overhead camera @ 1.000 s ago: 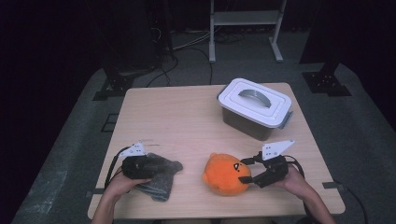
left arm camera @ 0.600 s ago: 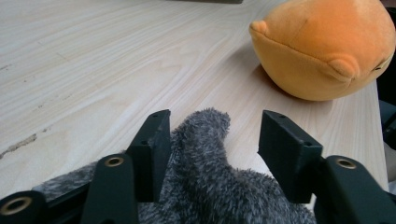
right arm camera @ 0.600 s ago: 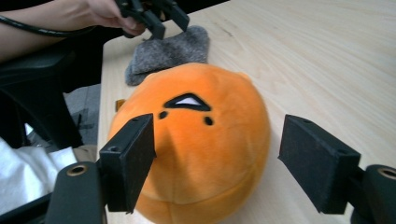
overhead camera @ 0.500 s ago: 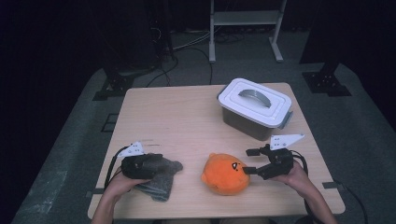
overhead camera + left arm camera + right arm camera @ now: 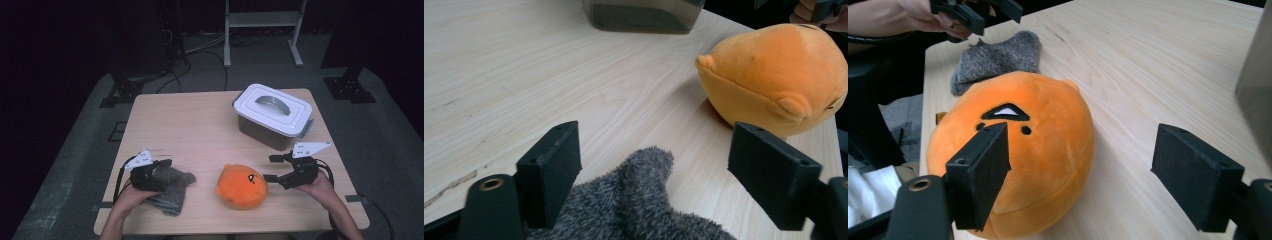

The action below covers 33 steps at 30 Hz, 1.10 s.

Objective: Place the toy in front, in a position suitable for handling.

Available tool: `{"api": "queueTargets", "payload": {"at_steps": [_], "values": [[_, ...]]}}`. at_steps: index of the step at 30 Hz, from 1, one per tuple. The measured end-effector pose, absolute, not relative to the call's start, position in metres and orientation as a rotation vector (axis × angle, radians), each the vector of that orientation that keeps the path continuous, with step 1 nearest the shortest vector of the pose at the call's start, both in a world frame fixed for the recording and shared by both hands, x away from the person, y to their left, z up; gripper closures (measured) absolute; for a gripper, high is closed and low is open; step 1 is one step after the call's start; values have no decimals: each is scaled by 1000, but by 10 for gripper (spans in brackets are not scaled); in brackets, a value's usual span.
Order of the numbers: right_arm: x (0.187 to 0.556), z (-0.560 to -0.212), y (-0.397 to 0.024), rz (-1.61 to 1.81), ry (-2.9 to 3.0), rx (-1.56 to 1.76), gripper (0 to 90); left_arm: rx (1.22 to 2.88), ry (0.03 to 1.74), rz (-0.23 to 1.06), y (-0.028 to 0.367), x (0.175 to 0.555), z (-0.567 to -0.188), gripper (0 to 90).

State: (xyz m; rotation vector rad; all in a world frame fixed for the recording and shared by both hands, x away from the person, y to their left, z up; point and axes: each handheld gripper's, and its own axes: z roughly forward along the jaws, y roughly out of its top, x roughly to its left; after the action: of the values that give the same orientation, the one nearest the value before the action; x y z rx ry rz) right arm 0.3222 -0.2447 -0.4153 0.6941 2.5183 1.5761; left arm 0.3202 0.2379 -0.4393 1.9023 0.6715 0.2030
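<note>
Grey fuzzy cloth (image 5: 170,187): lies crumpled on the wooden table (image 5: 200,130) near its front left corner, under the left gripper; in the left gripper view (image 5: 639,205) its nap rises between the two black jaws without touching either pad
Orange plush toy (image 5: 242,186): sits on the table near the front edge, between the two grippers, just right of the cloth and apart from it; its small dark face marks show in the right gripper view (image 5: 1013,150)
Left gripper (image 5: 162,167): over the cloth, jaws have just been opening and now stand apart, released, the cloth between them but not pinched
Right gripper (image 5: 272,167): just right of the plush toy, jaws have just been opening and stand wide, released; the toy lies beside and behind the left jaw in its own view, not clamped
Storage box (image 5: 272,116): white lid with grey handle, closed, at the far right of the table, well apart from cloth and toy
Hands: one on each gripper at the table's front edge
</note>
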Motion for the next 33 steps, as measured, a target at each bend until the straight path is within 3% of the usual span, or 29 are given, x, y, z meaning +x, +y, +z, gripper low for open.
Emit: {"api": "queueTargets", "payload": {"at_steps": [10,33], "values": [[332,-402,-253,1565,2497,697,217,1897,683,207,235,320,-439,122],[378,-343,-247,1456,2528,634,202,1919,654,191,230,319,-439,102]]}}
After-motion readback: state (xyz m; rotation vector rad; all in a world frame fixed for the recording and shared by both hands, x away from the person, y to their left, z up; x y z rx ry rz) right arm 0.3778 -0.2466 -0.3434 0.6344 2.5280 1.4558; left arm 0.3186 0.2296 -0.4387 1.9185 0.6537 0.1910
